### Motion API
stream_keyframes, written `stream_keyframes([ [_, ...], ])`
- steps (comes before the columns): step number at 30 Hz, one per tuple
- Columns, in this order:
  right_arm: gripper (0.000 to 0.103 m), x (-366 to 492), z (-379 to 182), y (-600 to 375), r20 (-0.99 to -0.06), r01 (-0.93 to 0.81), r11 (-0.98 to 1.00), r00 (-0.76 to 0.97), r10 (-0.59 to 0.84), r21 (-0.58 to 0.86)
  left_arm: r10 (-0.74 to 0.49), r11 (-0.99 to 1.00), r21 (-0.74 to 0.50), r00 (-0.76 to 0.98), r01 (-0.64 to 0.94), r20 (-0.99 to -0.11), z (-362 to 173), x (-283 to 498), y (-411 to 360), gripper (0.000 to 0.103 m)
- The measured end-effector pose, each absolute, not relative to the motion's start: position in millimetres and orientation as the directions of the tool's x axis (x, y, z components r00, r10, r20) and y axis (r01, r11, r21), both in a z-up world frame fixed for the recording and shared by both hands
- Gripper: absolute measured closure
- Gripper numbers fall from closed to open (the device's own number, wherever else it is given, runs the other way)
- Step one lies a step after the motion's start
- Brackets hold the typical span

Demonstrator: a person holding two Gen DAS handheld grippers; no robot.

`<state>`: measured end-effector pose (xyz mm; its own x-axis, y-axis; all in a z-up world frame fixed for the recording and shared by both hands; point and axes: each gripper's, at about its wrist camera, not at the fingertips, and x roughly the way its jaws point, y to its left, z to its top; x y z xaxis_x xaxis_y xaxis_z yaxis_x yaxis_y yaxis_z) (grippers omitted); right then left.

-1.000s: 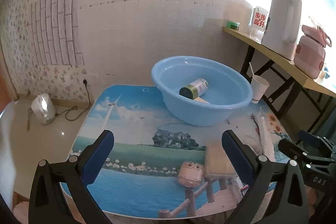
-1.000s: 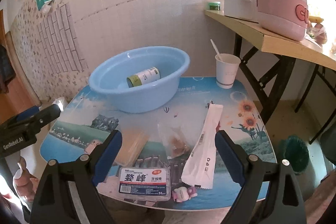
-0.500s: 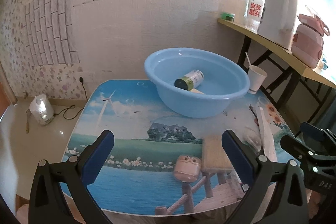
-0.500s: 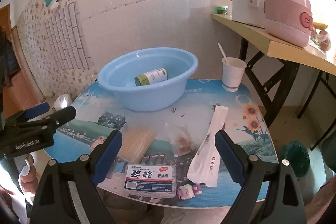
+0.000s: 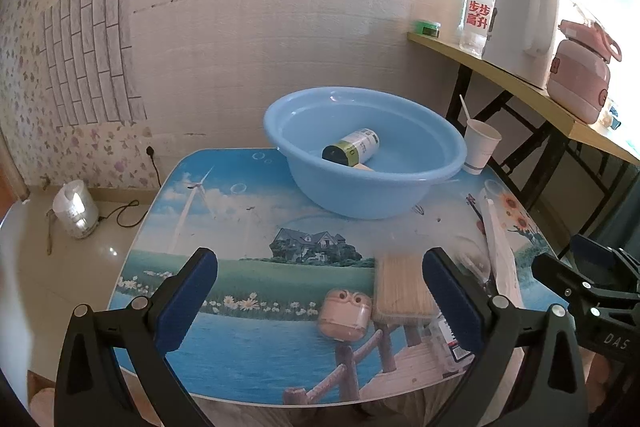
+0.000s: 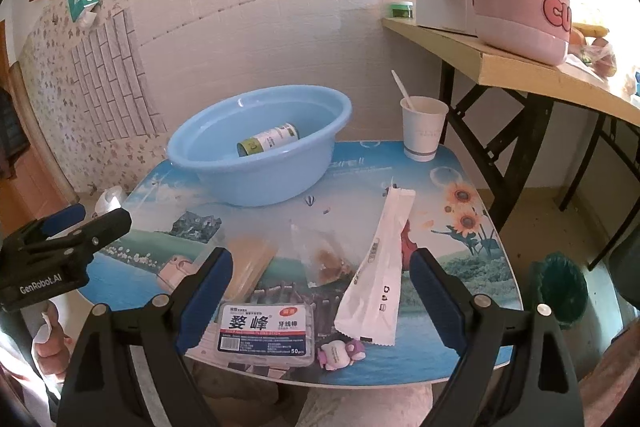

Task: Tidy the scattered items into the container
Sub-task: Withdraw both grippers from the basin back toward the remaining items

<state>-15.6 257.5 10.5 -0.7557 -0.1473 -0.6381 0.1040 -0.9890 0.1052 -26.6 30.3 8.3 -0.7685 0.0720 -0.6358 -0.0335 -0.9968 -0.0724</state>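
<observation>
both the left claw (image 5: 320, 299) and right claw (image 6: 321, 285) hang spread apart and empty over the desk (image 6: 460, 227), so the right one should drop squarely over the floss box (image 6: 266, 333), clamp its long sides, then carry it to the basin (image 6: 224, 163).

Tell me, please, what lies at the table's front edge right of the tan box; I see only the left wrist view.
Observer: A floss box lies flat there, label up, in front of the open right gripper.
Operator: Anything beside it?
Observer: A small pink-and-white toy, right of it, at the very edge.
Operator: And between the tan box and the white packet?
Observer: A clear bag with brown contents lies flat.
</observation>
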Motion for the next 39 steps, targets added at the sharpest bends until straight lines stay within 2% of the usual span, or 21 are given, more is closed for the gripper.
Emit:
stream_keyframes([
  [19,0.012,-12,7,258,-0.639,0.089,-0.991,-0.758,-0.133,0.101,0.102,-0.993,-0.112,-0.752,-0.038,-0.651,-5,-29,26,0.000],
  [24,0.012,-7,7,262,-0.612,0.100,-0.988,-0.776,-0.152,0.118,0.098,-0.995,-0.083,-0.754,-0.058,-0.649,-6,-28,38,0.000],
  [28,0.012,-11,0,265,-0.640,0.083,-0.989,-0.755,-0.143,0.123,0.103,-0.995,-0.077,-0.761,-0.070,-0.640,-4,-23,42,0.000],
  [31,0.012,-8,0,264,-0.625,0.094,-0.988,-0.766,-0.150,0.123,0.088,-0.996,-0.042,-0.766,-0.080,-0.636,-6,-23,45,0.000],
  [39,0.012,-9,-4,263,-0.639,0.094,-0.987,-0.753,-0.157,0.132,0.086,-0.996,-0.057,-0.754,-0.065,-0.651,-14,-24,38,0.000],
])
